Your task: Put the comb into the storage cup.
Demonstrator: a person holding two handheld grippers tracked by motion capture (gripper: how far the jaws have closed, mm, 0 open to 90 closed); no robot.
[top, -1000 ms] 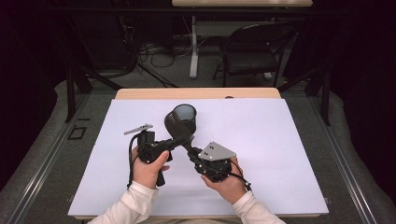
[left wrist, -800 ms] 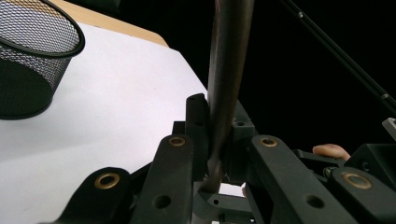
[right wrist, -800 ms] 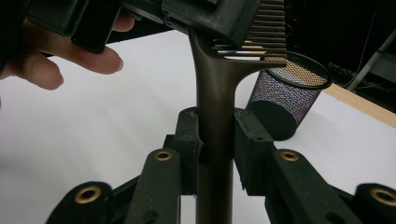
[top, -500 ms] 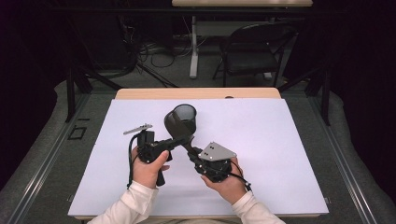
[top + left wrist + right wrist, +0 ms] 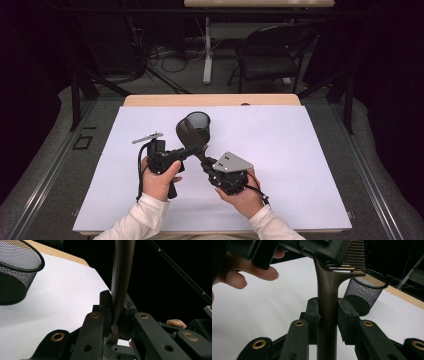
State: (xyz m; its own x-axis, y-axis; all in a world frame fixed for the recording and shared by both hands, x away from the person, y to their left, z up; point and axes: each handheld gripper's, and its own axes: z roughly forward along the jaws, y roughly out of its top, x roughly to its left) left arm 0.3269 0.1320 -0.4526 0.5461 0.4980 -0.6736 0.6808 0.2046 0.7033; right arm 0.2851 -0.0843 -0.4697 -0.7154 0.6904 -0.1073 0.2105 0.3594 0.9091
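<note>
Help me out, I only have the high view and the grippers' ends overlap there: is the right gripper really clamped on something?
Observer: Yes. In the right gripper view, the right gripper has both pads pressed against a slim dark handle.
Operator: And the other one?
Observer: The left gripper is shut on the same handle, which stands upright between its jaws in the left gripper view.
Operator: Is the handle straight all along?
Observer: No, in the right gripper view it widens just below where the left gripper grips it.
</note>
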